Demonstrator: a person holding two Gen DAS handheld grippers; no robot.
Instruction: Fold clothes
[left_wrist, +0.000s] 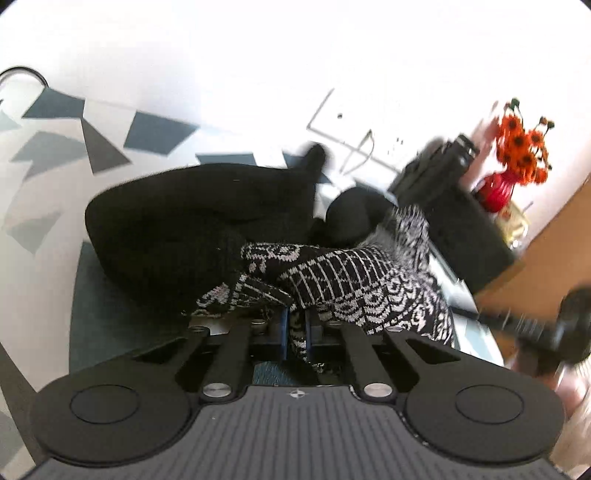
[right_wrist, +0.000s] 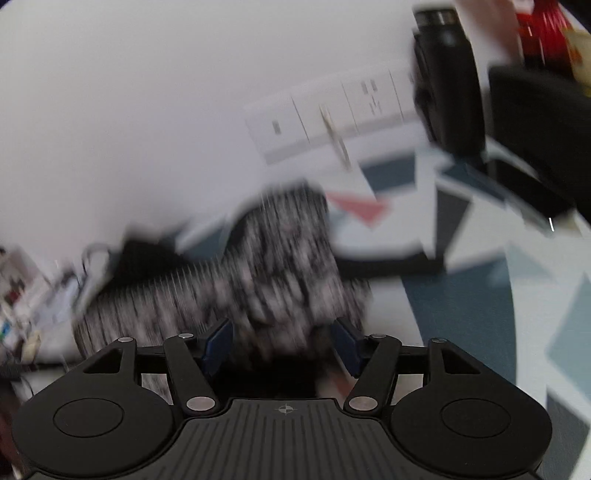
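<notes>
- Black-and-white patterned knit (left_wrist: 354, 280) lies bunched on the table (left_wrist: 55, 155), folding barely begun.
- Left gripper (left_wrist: 296, 328) pinches its edge.
- Right gripper (right_wrist: 282, 345) hovers, jaws apart, over blurred cloth.

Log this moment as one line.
left gripper: shut on patterned knit garment | right gripper: open, garment between jaws | surface: geometric-print cloth

Right wrist view smeared by motion blur.
Patterned garment (right_wrist: 258, 266) streaked, print unreadable; wall socket strip (right_wrist: 332, 110) soft; left-edge clutter (right_wrist: 22, 295) indistinct.
</notes>
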